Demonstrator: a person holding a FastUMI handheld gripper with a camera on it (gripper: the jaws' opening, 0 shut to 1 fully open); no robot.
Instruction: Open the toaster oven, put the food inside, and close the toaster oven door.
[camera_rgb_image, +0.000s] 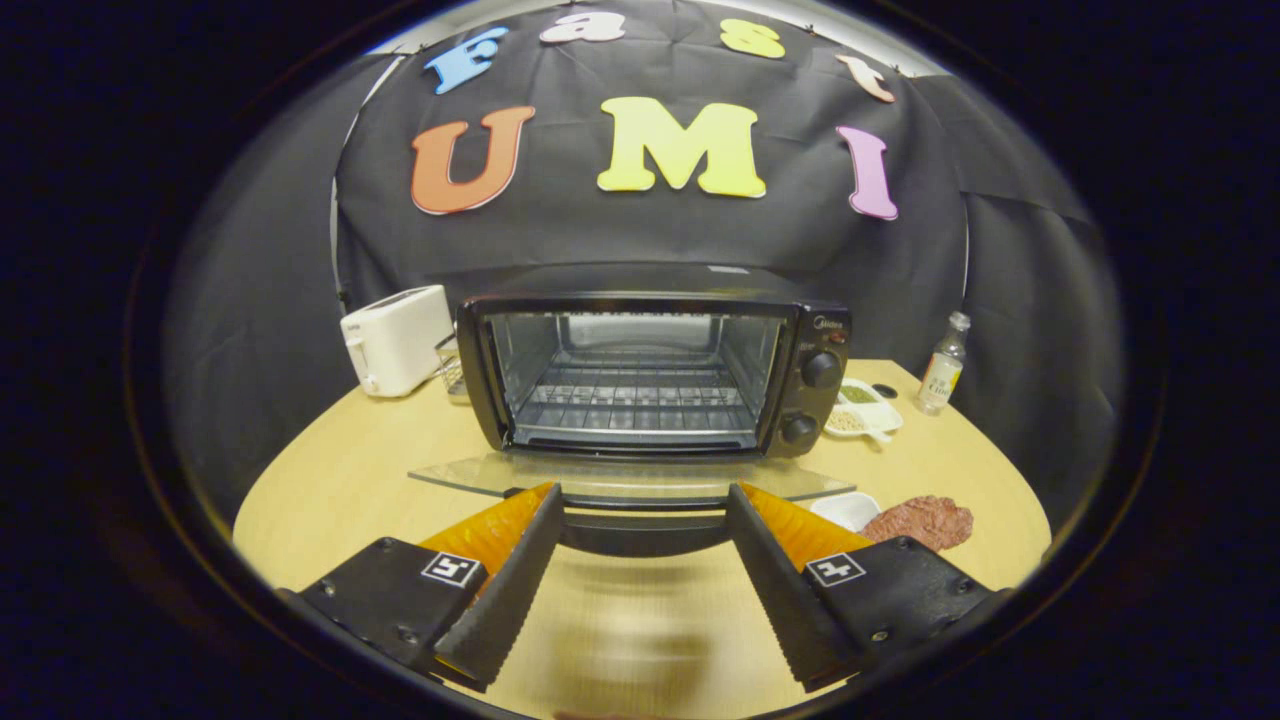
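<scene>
Here, my gripper has its two fingers spread wide apart, holding nothing. Their tips sit at the front edge of the toaster oven's glass door, which lies folded down flat, and the door's dark handle bar runs across the gap between them. I cannot say whether the tips touch the door or only hover beside it.

Beyond the fingers stands the black toaster oven, open, with a bare wire rack inside and two round knobs down its right side.

Just beside my right finger, on the light wooden table, lies a reddish-brown lump of food, outside the oven, next to a small white dish.

Further back, right of the oven, I see a white divided dish with green and pale contents, and a small clear bottle. Left of the oven stands a white pop-up toaster
</scene>
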